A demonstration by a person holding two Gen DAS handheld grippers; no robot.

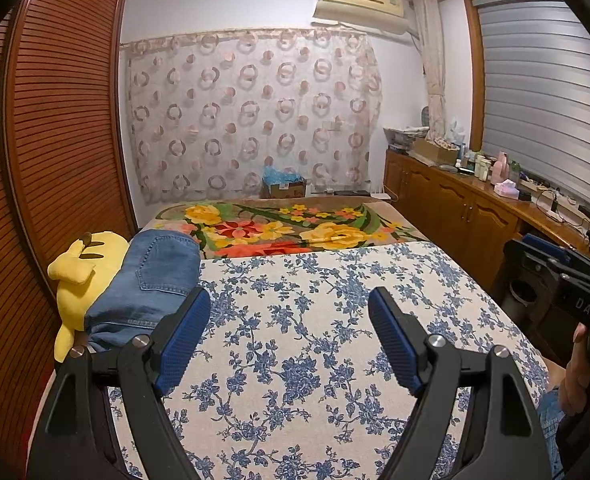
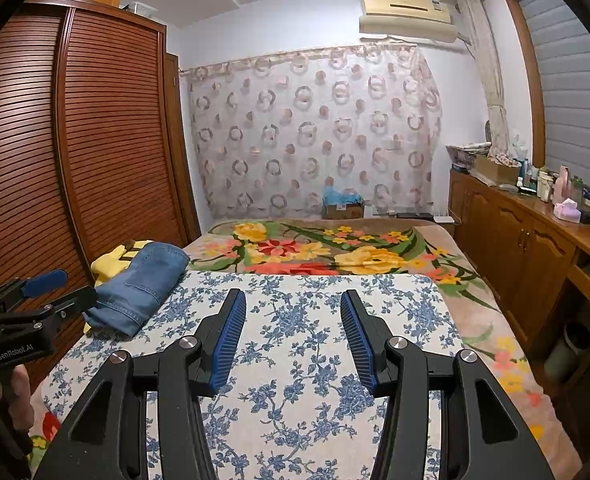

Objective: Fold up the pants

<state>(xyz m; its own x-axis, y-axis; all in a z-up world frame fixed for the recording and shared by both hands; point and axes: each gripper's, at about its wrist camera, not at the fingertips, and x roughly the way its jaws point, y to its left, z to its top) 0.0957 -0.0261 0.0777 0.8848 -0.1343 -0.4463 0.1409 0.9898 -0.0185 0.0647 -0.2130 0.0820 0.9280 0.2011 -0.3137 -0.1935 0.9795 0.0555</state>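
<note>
I see both grippers hovering over the blue-floral sheet point(image 1: 315, 320), nothing between either pair of pads. Left gripper point(image 1: 289, 300) jaws stand wide apart; right gripper point(image 2: 293, 300) jaws are parted too, narrower gap. Pants point(image 1: 155, 276) lie folded at the sheet's far-left corner, resting against a yellow plush toy point(image 1: 83, 272). From the left gripper they sit just beyond and left of its left finger point(image 1: 185, 336); from the right gripper, well off to the left. No contact with either.
</note>
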